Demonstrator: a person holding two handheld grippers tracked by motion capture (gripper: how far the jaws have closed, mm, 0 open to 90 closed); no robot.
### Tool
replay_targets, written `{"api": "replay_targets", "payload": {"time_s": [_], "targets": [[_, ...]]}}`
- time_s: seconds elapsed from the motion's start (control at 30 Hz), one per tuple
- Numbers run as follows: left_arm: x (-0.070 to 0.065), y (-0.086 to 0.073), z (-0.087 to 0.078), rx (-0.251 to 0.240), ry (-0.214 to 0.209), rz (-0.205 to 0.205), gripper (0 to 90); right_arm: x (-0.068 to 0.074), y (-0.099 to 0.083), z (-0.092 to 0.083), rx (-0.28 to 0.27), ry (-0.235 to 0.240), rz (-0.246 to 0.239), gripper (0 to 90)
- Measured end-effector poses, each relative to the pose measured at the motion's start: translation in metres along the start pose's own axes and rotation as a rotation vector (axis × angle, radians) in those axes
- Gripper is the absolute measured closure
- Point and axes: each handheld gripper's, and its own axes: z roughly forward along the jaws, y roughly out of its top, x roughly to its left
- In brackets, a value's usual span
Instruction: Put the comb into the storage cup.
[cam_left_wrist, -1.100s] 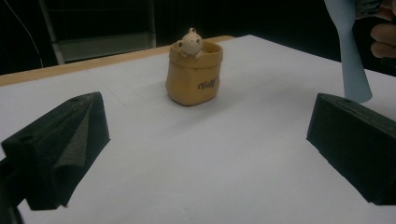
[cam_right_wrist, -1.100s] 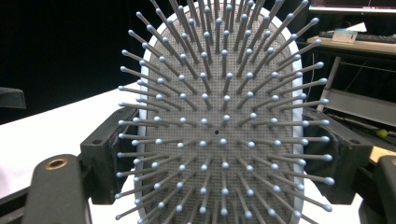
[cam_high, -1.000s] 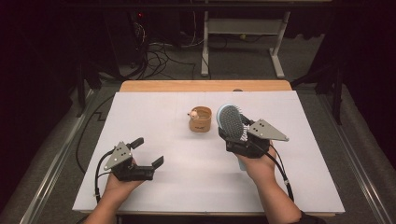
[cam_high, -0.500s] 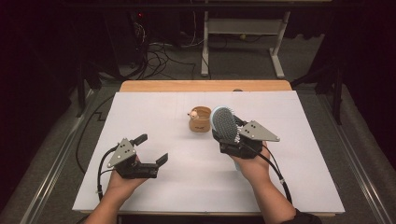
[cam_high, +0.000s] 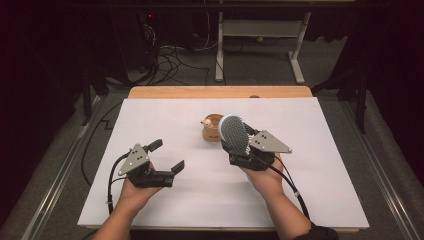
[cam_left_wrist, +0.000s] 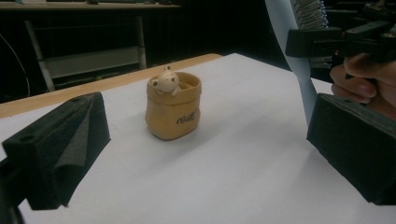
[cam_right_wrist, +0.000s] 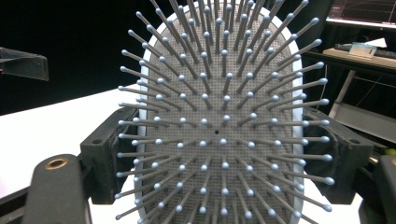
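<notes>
High view shows a tan pot holding a small bear figure on the white surface, the right gripper clamping a hairbrush, and the left gripper with jaws apart and empty.

A tan pouch-shaped cup with a small bear figure stands on the white table

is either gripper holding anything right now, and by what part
The right gripper holds a hairbrush, its fingers clamped on the two edges of the bristle head. The left gripper holds nothing.
</notes>
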Motion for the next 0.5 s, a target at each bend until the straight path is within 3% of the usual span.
{"api": "replay_targets", "payload": {"time_s": [0.5], "targets": [[-0.003, 0.006, 0.009, -0.001, -0.009, 0.008, 0.2, 0.019, 0.002, 0.013, -0.015, 0.030, -0.026, 21.1]]}}
